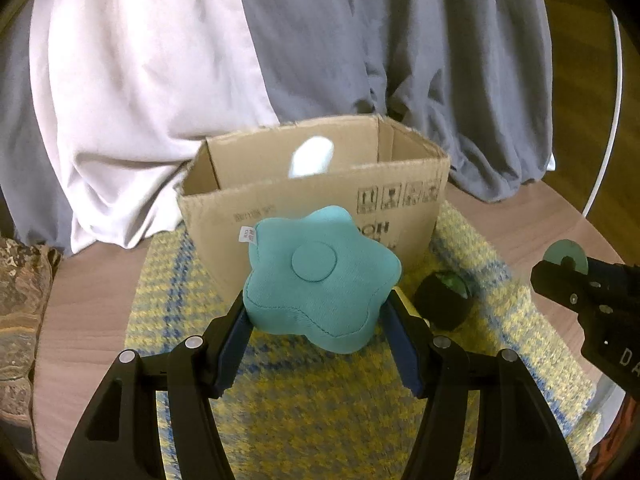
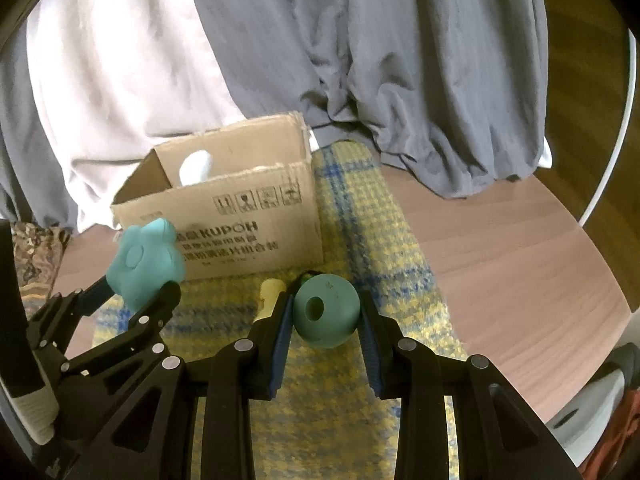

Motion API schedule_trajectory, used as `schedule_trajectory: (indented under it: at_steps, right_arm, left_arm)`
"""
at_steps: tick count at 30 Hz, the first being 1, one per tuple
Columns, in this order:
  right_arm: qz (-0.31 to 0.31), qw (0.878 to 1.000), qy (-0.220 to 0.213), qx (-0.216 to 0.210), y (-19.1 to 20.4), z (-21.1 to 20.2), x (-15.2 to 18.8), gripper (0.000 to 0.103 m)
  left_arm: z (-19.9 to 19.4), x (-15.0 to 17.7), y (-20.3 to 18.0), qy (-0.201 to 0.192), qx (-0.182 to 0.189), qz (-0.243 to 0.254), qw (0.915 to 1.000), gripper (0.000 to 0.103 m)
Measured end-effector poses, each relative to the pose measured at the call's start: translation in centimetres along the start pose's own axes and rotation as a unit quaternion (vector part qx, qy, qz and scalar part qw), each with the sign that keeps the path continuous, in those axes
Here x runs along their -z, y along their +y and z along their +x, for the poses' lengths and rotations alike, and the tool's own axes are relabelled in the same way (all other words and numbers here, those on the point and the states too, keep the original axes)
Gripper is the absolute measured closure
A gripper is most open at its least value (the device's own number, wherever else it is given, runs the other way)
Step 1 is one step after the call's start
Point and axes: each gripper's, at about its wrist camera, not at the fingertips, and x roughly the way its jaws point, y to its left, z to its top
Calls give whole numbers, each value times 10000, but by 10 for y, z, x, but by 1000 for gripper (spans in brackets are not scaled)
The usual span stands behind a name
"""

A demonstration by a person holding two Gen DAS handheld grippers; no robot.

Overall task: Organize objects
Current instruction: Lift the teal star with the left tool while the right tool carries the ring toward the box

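Yellow mat (image 1: 304, 408): cardboard box (image 1: 320, 216) ahead; left tongs (image 1: 316, 312) clamp star cushion (image 1: 320, 276), right tongs (image 2: 325, 312) clamp green ball (image 2: 325, 310).

My left gripper (image 1: 316, 312) is a matte black plastic frame with triangular cut-outs in its arms and round silver screws at the joints. Its two fingers carry dark blue ribbed pads (image 1: 236, 344) on their inner faces. My right gripper (image 2: 326, 312) is the same build: black arms, silver screw heads, blue ribbed pads (image 2: 282, 340). From the left camera I can read white letters, partly cut off, on the right gripper's black body.
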Motion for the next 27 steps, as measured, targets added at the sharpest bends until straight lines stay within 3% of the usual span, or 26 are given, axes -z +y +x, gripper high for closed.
schedule_trajectory:
  at_steps: [27]
  right_arm:
    - [-327,9973,-626,-193,34,-36,-72,71]
  left_arm:
    - [-22,-68,36,-620,-85,-190,9979,40]
